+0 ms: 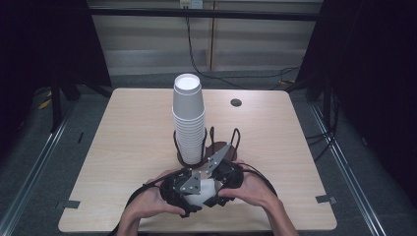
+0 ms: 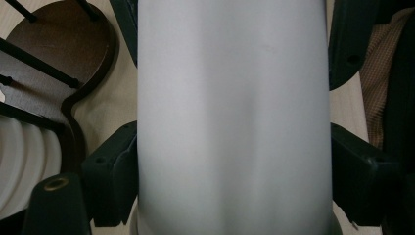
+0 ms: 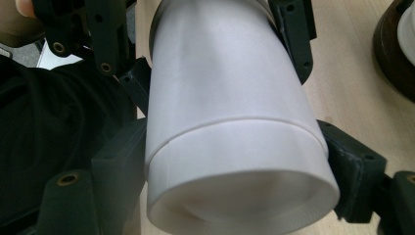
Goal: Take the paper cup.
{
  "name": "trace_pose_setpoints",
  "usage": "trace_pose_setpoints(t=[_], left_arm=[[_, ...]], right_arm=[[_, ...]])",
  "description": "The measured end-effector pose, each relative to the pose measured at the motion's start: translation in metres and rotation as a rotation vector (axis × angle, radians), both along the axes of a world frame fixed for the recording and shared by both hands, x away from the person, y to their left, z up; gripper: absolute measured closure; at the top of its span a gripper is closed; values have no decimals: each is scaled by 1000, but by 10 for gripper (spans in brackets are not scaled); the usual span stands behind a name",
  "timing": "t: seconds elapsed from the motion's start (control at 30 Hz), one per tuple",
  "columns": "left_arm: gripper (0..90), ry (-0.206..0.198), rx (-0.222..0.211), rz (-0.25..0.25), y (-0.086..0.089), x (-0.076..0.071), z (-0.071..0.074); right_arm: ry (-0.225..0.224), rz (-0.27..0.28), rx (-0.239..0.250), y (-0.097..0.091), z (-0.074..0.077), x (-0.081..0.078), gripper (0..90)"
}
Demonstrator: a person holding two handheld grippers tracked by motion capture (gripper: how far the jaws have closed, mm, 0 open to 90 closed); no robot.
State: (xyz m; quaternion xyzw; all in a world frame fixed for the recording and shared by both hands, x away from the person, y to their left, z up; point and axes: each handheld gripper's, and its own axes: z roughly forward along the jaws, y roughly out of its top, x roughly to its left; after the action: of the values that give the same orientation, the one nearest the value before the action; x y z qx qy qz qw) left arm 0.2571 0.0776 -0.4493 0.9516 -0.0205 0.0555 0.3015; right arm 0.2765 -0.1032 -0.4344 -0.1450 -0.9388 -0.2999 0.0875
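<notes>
— White foam, smooth and matte: that is the cup (image 1: 204,191) both claws hold, just in front of the dark wooden holder (image 1: 215,149) and close to the near edge of the surface (image 1: 128,147). Why two claws on one cup?

— My guess is there are two cups nested. In the right gripper view a thin seam rings the body, as if one rim sits over another. The left claw (image 1: 179,194) pinches the cup (image 2: 235,117) across its plain body, jaws pressed to either side; the right claw (image 1: 223,179) clamps the cup (image 3: 230,137) near the wide mouth end. Holding opposite ends suits pulling the pair apart.

— And the holder?

— A rounded brown base with thin black wire uprights. The tall stack of cups (image 1: 188,120) stands inside those wires on the holder's left half, tapering, with ribbed rims layered low down. The wires keep it from toppling.

— So the held cup lies on its side?

— Roughly, lifted off the pale wood-grain surface, between the person's hands, just this side of the holder. Foam dents easily, so I'd judge a light grip wise.
</notes>
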Motion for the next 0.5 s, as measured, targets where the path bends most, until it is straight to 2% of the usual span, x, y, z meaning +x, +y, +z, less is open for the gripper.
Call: trace_pose_setpoints(t=[0.1,0.17,0.23,0.3,0.4,0.5], left_arm=[[165,9,-28,3,1,2,-2],[162,13,-35,1,1,3,-2],[156,12,-42,-4,2,3,-2],[143,1,-70,-1,3,4,-2],[143,-9,-85,-4,4,4,-1],[144,-5,-105,-11,7,4,0]], right_arm=[[10,-24,-3,-1,1,0,224],[6,-20,-1,-1,1,1,224],[14,-27,-1,-2,1,1,225],[6,-28,1,-3,3,1,225],[2,-35,4,-4,4,1,225],[-3,-32,11,-5,5,0,226]])
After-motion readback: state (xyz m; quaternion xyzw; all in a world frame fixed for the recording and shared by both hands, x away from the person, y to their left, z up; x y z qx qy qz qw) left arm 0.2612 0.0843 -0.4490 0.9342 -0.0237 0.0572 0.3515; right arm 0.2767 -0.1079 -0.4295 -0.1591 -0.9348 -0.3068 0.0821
